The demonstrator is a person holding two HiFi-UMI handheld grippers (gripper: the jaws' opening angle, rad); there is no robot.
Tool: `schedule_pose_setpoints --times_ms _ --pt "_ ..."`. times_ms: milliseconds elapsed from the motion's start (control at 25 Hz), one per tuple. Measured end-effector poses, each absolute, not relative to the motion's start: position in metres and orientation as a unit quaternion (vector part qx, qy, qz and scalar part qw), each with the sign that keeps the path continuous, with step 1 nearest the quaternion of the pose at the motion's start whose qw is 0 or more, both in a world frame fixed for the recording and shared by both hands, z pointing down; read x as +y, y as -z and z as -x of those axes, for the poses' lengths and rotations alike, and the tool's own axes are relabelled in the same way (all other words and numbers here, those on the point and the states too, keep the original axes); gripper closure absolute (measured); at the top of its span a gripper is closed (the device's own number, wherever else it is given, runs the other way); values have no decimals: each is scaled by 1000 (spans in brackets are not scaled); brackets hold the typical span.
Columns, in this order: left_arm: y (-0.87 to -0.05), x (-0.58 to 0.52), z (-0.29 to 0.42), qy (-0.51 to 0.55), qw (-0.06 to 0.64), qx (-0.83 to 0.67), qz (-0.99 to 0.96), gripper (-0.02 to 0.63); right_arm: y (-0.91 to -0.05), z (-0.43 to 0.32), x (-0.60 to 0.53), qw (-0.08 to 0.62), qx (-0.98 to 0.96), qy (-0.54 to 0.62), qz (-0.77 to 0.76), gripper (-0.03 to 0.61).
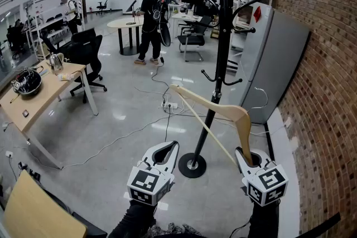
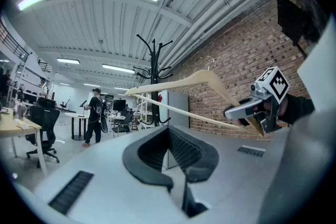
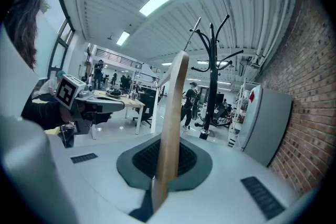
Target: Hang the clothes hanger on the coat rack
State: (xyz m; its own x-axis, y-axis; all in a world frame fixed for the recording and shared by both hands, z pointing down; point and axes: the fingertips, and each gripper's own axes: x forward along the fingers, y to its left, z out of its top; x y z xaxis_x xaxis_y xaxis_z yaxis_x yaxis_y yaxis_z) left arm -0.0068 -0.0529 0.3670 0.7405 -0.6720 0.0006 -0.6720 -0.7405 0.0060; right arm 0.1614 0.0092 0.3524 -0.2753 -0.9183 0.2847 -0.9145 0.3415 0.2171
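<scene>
Right gripper [image 1: 244,153]: I am clamping its jaws tight on the lower end of one arm of the wooden hanger [image 1: 215,107].
Hanger: it is rising out of my right gripper and slanting up and to the left. Its wire hook [image 3: 193,27] is sitting at the far top and hanging on no prong.
Left gripper [image 1: 169,146]: I am holding it level just left of the right one, jaws together, nothing between them.
Coat rack [image 1: 223,36]: the black pole is standing ahead of both grippers. Its round base is lying on the floor just beyond and between them.
Hanger against pole: crossing it in the head view; I cannot tell whether they are touching.
Grey cabinet [image 1: 273,58]: standing beyond my right gripper, against the brick wall [image 1: 323,92].
</scene>
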Motion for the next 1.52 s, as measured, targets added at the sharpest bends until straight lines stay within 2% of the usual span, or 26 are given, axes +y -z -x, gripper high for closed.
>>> schedule_pose_setpoints --times_ms 720,1520 --pt "-375 -97 24 -17 7 -376 -926 607 -358 -148 -56 176 -802 -18 -571 572" --pt "-372 -227 -42 -16 -4 -412 -911 607 -350 -211 -205 190 -819 -3 -541 572"
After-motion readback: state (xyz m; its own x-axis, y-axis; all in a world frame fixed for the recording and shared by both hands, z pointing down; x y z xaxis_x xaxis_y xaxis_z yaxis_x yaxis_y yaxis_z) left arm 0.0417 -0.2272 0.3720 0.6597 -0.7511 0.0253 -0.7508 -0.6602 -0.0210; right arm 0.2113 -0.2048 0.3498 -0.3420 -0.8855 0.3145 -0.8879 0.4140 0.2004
